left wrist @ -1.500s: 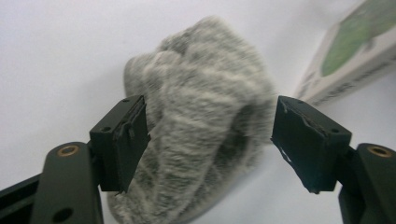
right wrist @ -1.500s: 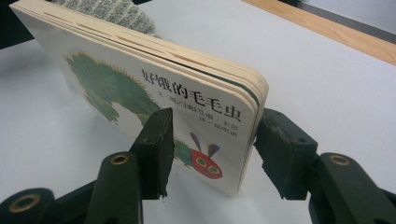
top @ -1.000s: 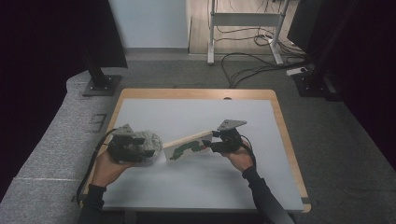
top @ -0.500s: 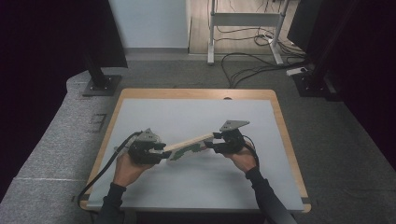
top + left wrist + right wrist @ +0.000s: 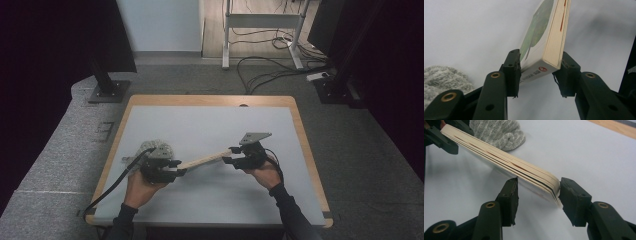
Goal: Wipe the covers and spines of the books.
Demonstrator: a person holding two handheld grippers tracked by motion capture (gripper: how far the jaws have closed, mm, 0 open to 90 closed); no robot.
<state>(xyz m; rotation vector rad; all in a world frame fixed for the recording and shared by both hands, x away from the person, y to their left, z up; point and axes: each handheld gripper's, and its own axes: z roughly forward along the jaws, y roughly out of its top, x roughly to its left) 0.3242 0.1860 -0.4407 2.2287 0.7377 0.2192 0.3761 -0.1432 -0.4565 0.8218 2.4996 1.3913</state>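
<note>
Paperback book held clear of the tabletop, spanning between the two hand-held grippers, tilted so its right end sits higher in the high view. Left gripper view: green-and-white cover faces left, cream page block faces right, spine end with a small red mark sits between the jaws.

Left hand-held gripper: jaws have just been closing and now press on the near-left end of the book, one pad on the cover, one on the page side.

Right hand-held gripper: jaws have just been closing, narrow, pinching the opposite end of the book across its thickness; page edges bulge slightly at the right pad in the right gripper view.

Grey fuzzy cloth lies on the tabletop just behind the left hand-held gripper, near the table's left edge. Pale grey surface with wooden rim.
</note>
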